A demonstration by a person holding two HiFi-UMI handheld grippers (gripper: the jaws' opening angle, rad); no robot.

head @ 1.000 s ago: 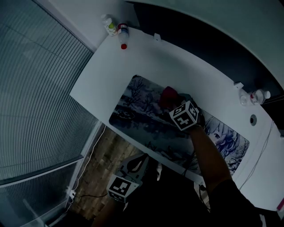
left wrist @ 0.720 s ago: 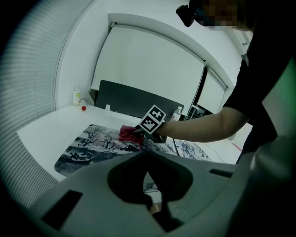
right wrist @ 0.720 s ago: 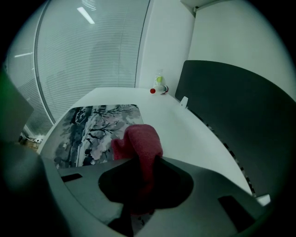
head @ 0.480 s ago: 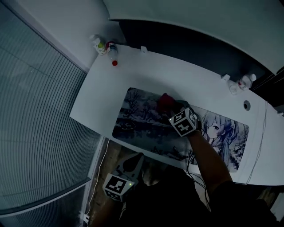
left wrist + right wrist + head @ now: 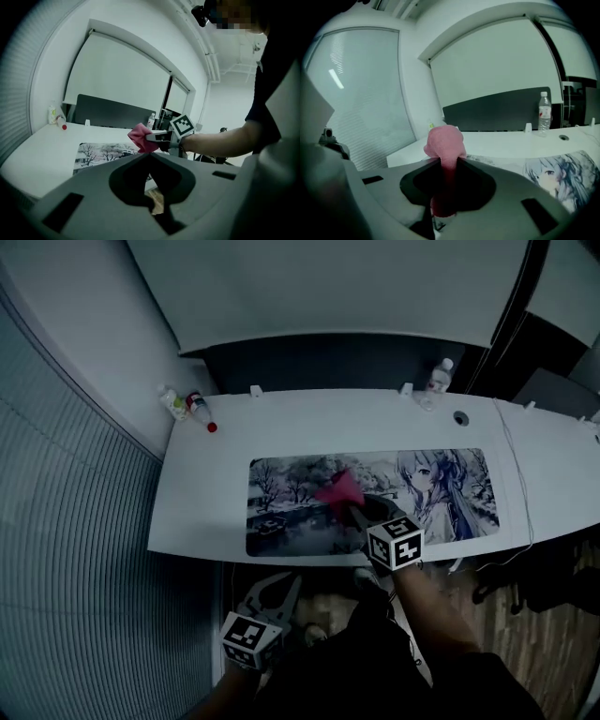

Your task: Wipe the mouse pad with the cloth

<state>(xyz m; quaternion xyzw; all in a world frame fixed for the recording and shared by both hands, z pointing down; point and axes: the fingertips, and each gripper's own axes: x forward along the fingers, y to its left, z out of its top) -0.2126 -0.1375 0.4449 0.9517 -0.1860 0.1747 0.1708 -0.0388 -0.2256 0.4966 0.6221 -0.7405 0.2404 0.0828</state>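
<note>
Evidently the right gripper (image 5: 354, 510) was clamped tight on the pink cloth (image 5: 339, 490), whose bunched wad stood out past its tips. It was held just above the mouse pad (image 5: 291, 493) near the 6 o'clock edge, probably ready to press down for a stroke. Off the tabletop (image 5: 211, 493) at 7 o'clock, the left gripper (image 5: 279, 587) hung idle, jaws together on nothing.

The right gripper (image 5: 354, 510) reaches out on a stretched forearm, its jaws clamped on the cloth (image 5: 339, 491). The left gripper (image 5: 279, 585) hangs low and near, jaws closed on nothing.
</note>
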